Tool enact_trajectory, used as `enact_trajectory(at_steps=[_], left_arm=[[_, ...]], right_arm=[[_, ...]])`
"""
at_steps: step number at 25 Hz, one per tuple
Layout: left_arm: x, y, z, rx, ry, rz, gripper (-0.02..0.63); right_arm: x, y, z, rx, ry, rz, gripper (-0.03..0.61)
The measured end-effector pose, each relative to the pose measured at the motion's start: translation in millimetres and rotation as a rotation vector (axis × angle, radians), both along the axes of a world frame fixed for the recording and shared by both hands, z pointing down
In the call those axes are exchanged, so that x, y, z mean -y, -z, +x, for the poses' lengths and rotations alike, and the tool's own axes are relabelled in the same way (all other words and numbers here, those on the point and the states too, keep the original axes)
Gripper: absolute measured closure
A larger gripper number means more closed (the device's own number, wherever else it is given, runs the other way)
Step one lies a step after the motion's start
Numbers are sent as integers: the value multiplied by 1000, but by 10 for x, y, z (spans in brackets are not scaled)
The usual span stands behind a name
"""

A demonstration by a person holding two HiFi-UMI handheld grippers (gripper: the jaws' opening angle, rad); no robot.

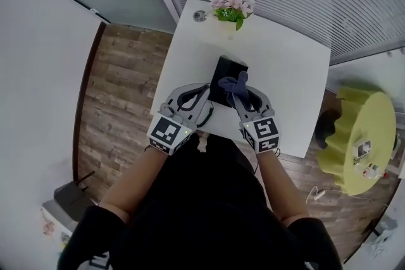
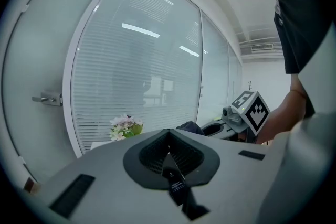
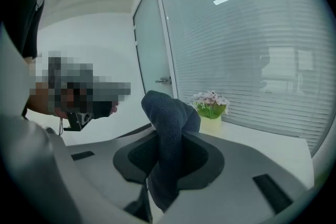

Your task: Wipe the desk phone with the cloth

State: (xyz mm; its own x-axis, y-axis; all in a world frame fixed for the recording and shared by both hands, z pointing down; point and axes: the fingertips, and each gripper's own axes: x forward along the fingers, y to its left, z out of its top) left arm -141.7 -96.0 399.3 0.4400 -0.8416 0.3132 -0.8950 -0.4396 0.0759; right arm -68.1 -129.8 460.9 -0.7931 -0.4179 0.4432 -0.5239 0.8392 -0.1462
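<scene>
The black desk phone [image 1: 226, 70] lies near the front of the white table [image 1: 285, 66]. My right gripper [image 1: 243, 93] is shut on a dark blue cloth [image 1: 233, 83], which it holds over the phone's near right part. In the right gripper view the cloth [image 3: 170, 113] stands bunched up out of the shut jaws of that gripper [image 3: 169, 139]. My left gripper [image 1: 204, 94] sits at the phone's near left edge. Its jaws [image 2: 168, 136] are shut with nothing between them. The phone is hidden under the jaws in both gripper views.
A pot of pink flowers [image 1: 231, 4] and a small round object [image 1: 200, 16] stand at the table's far edge, by the blinds. A yellow round stand [image 1: 364, 136] is at the right, wooden floor [image 1: 120, 104] at the left.
</scene>
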Motion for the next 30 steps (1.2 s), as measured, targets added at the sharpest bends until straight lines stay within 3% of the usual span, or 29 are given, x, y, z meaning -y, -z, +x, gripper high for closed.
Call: enact_trajectory(at_steps=[5, 11, 15, 21, 30], left_arm=[[205, -191, -100, 4, -98, -33, 604], [378, -426, -185, -18, -285, -63, 604], [556, -529, -244, -38, -364, -55, 604], [743, -676, -172, -60, -384, -43, 604], [966, -999, -74, -61, -358, -69, 604]], right_arm=[[166, -140, -94, -23, -115, -19, 483], [405, -297, -113, -60, -343, -36, 483], [548, -331, -163, -68, -446, -19, 483], [667, -398, -227, -79, -523, 6, 483], [1011, -848, -179, -104, -552, 57, 483]])
